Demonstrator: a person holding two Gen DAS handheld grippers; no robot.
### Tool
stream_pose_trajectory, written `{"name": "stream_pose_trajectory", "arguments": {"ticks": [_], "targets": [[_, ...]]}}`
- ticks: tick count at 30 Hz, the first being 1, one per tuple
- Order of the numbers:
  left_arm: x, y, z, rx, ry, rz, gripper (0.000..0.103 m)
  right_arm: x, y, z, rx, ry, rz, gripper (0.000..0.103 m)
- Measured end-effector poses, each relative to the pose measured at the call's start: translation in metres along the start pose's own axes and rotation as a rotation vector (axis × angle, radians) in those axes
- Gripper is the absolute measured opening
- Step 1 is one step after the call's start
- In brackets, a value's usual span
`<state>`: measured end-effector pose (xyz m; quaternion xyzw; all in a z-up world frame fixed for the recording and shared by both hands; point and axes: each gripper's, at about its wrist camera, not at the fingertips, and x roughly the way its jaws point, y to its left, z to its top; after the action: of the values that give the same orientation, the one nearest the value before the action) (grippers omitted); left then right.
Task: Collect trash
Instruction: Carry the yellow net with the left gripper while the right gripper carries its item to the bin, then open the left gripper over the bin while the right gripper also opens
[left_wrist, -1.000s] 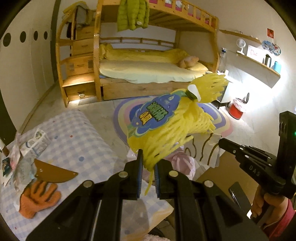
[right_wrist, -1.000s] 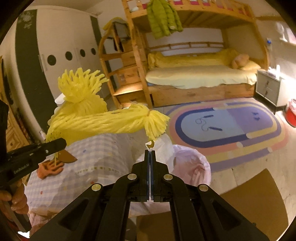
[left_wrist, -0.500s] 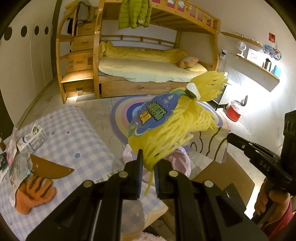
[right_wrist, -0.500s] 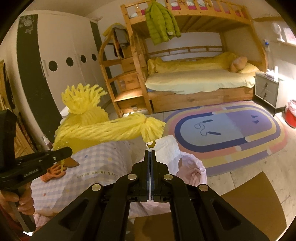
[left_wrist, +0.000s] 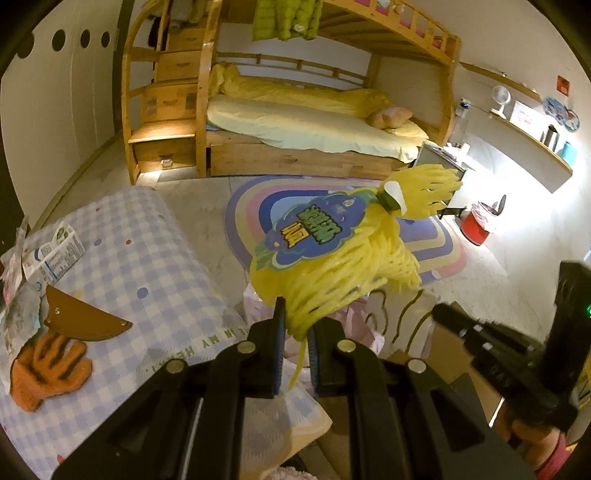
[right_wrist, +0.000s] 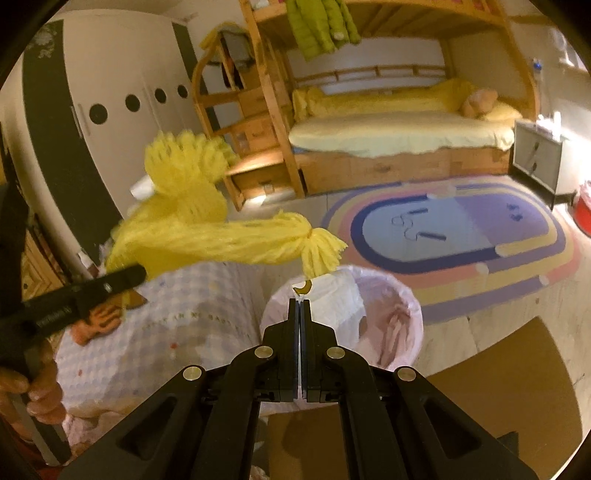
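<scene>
My left gripper (left_wrist: 295, 326) is shut on the lower end of a yellow mesh net bag (left_wrist: 343, 258) with a blue and green label; the net sticks up and to the right, above a pink-lined trash bin (left_wrist: 258, 308). In the right wrist view the same net (right_wrist: 207, 236) hangs from the left gripper's finger (right_wrist: 92, 291), left of and above the bin (right_wrist: 388, 314). My right gripper (right_wrist: 300, 304) is shut, and a tiny yellow hooked scrap (right_wrist: 303, 288) pokes out of its tips, over the bin's near rim. The right gripper (left_wrist: 454, 321) also shows at the right of the left wrist view.
A table with a checkered cloth (left_wrist: 147, 258) carries a milk carton (left_wrist: 51, 254), a brown leather piece (left_wrist: 81, 321), an orange glove (left_wrist: 44, 365) and crumpled wrappers (left_wrist: 18, 314). Flat cardboard (right_wrist: 498, 387) lies beside the bin. A rug, a bunk bed and a red bin (left_wrist: 476, 229) stand beyond.
My right gripper has sunk closer to the pink-lined bin, still shut with the scrap at its tips. The left gripper keeps its hold on the net and has rolled slightly.
</scene>
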<state>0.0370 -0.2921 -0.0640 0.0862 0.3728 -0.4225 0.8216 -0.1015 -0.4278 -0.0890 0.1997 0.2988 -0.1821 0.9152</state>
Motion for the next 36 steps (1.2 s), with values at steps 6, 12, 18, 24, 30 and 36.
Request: {"name": "stream_pose_trajectory", "arguments": {"ticks": [6,12,18,24,30,36], "targets": [[0.029,-0.006,0.004,0.023,0.051,-0.009,0.009,0.051,-0.016,-0.005,0.014,0.09,-0.02,0.004],[0.066,-0.016,0.01,0.052,0.108,-0.021,0.015,0.068,-0.032,-0.01,0.056,0.137,-0.054,0.036],[0.085,-0.023,0.014,0.075,0.141,-0.018,0.056,0.046,-0.041,-0.01,0.079,0.135,-0.1,0.036],[0.061,-0.008,0.004,0.075,0.105,0.023,0.057,0.019,-0.029,-0.003,0.069,0.083,-0.093,0.036],[0.011,0.021,-0.001,0.031,0.02,0.109,0.057,-0.004,0.004,0.007,0.016,0.03,-0.038,0.036],[-0.051,0.056,-0.011,-0.024,-0.071,0.204,0.059,-0.024,0.051,0.01,-0.06,0.0,0.041,0.036]]}}
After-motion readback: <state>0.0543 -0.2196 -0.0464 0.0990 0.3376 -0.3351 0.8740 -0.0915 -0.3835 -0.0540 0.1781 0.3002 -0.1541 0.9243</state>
